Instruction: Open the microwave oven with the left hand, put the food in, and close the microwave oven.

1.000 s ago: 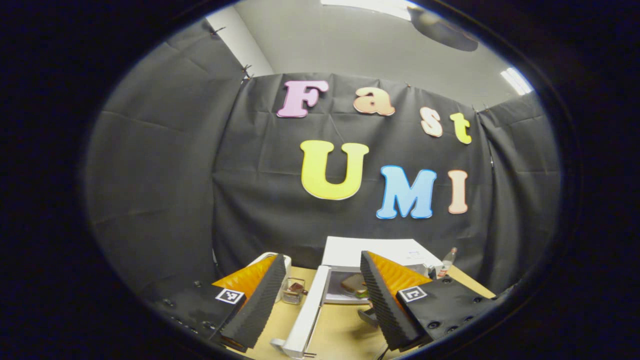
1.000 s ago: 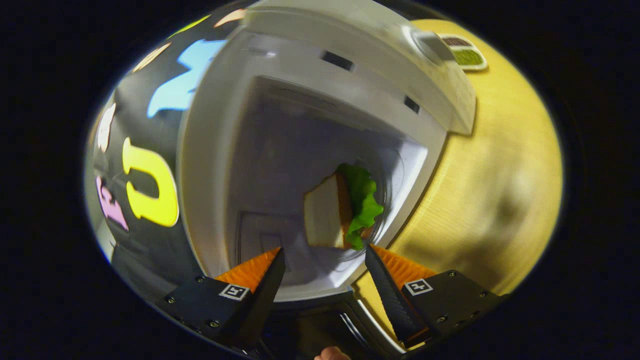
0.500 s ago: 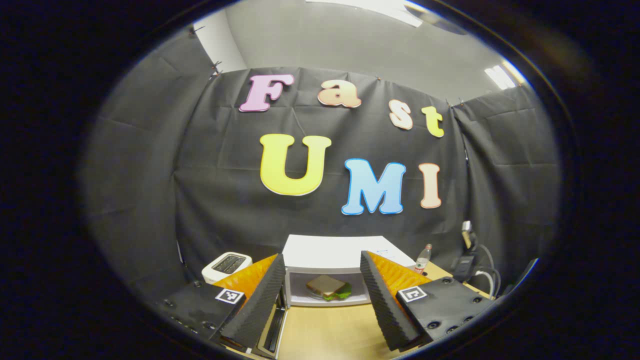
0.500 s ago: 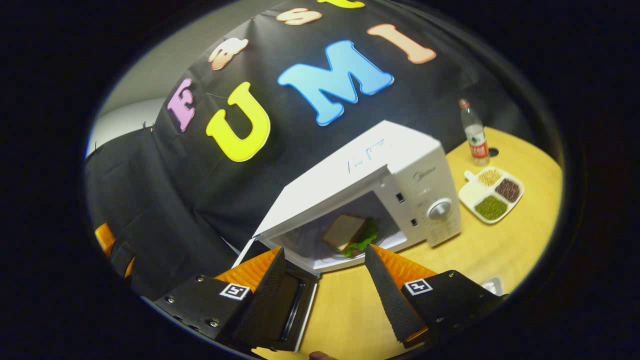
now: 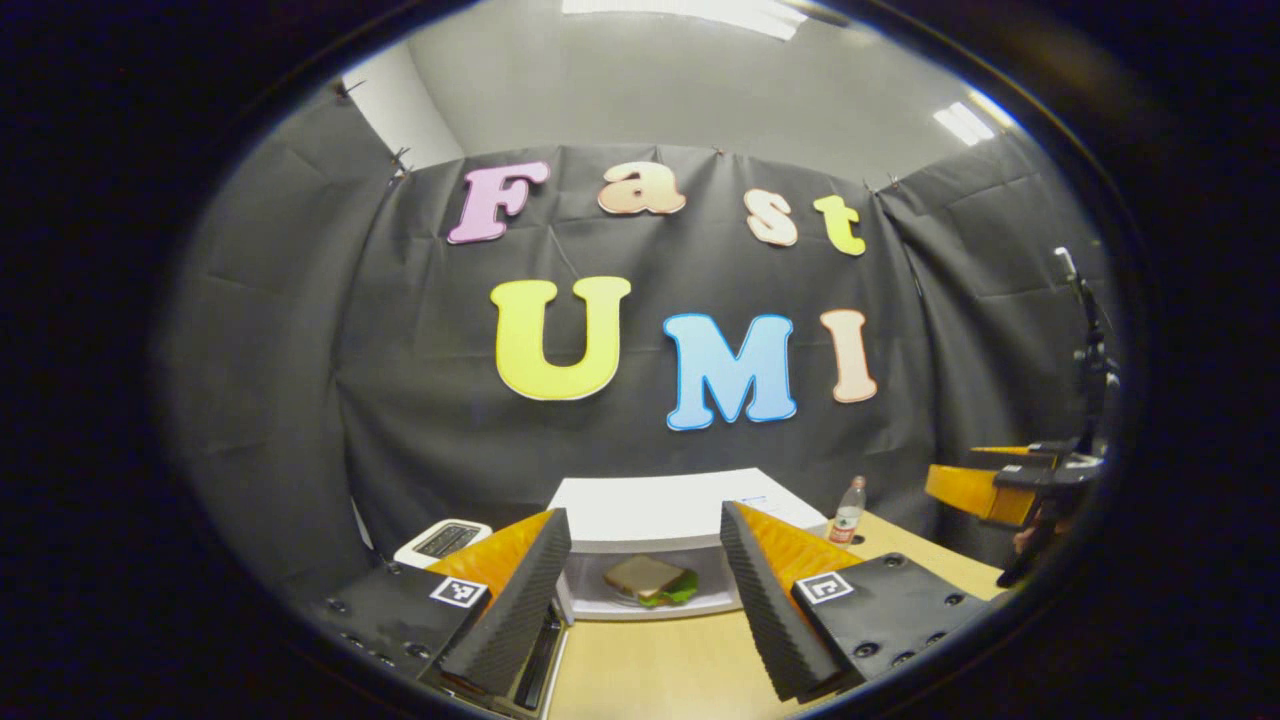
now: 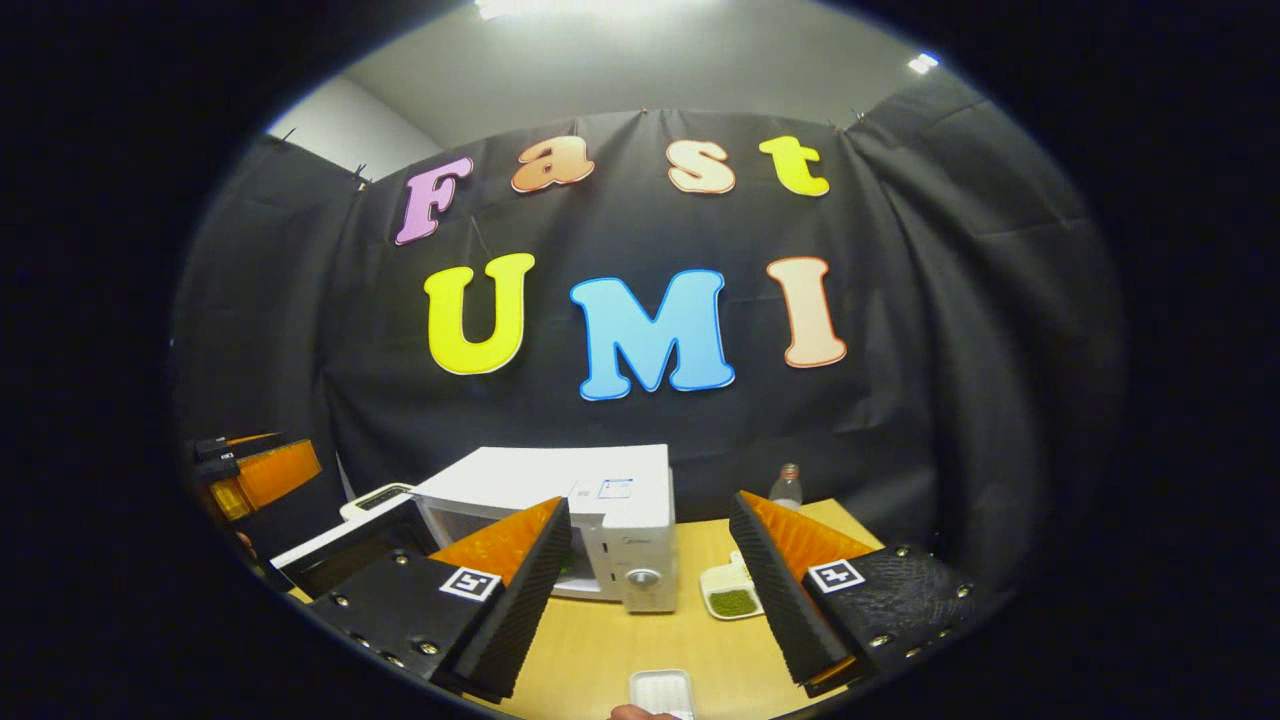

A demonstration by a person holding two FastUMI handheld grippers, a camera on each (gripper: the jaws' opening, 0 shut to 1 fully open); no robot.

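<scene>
The microwave oven [image 5: 665,515] stands on the wooden bench [image 5: 650,665] with its door [image 6: 340,545] swung wide open. Inside it lies the food, a sandwich [image 5: 648,580] with green lettuce sticking out at one side. It rests on the floor of the oven, near the middle.

The left claw [image 5: 645,590] is open and holds nothing. Its 2 fingers stand well apart, and in the left gripper view the open oven with the sandwich sits between them, farther back. A white toaster [image 5: 442,540] stands to the left of the oven, and a small bottle [image 5: 848,512] stands to its right.

The right claw [image 6: 650,590] is open too, with nothing between its fingers. In the right gripper view the oven's knob [image 6: 642,577] faces the camera. A white dish [image 6: 732,590] with green bits in it sits just beside the oven. A small white tray [image 6: 662,690] lies on the bench nearer the camera.
</scene>
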